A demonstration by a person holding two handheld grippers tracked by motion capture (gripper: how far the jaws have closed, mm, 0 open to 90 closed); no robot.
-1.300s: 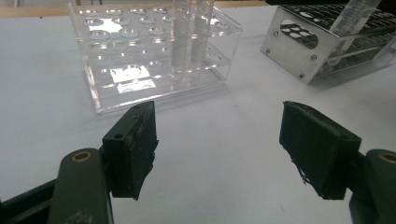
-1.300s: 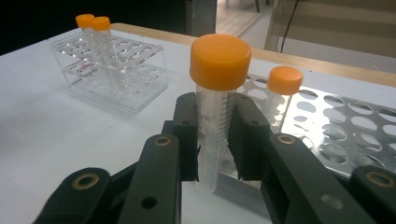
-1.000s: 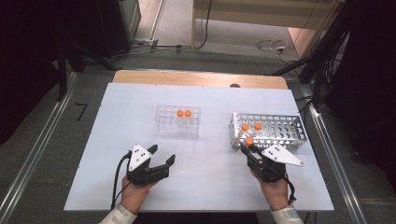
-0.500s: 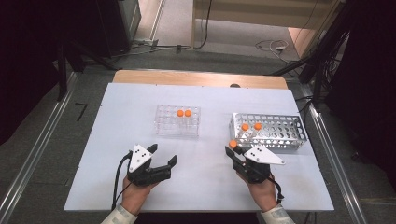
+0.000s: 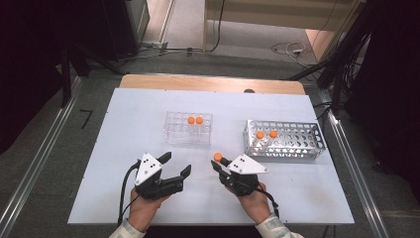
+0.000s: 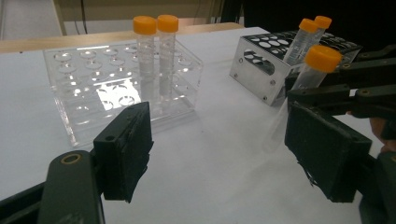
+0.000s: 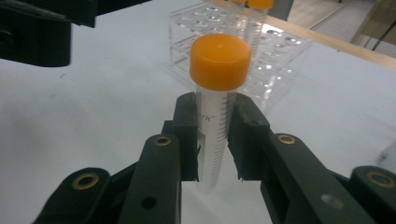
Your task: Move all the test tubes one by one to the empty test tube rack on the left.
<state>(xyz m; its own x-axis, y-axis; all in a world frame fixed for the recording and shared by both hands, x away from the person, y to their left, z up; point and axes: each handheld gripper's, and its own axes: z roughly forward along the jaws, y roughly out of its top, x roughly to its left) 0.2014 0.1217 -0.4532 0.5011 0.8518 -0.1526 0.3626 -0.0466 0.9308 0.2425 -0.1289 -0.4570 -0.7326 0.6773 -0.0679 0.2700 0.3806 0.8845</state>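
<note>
High view shows the table (image 5: pixel 124 119) with a metal rack (image 5: pixel 297 144) at right holding two capped tubes, a clear rack (image 5: pixel 176 133) at centre holding two more, and both grippers near the front edge. Between the racks, the right gripper (image 5: pixel 219 162) clenches a fifth tube (image 7: pixel 218 116) upright below its orange cap, while the left gripper (image 5: pixel 174 166) hangs released and empty. I judge this a mid-transfer carry toward the clear rack; next, the tube must line up over a free hole and go straight down.
</note>
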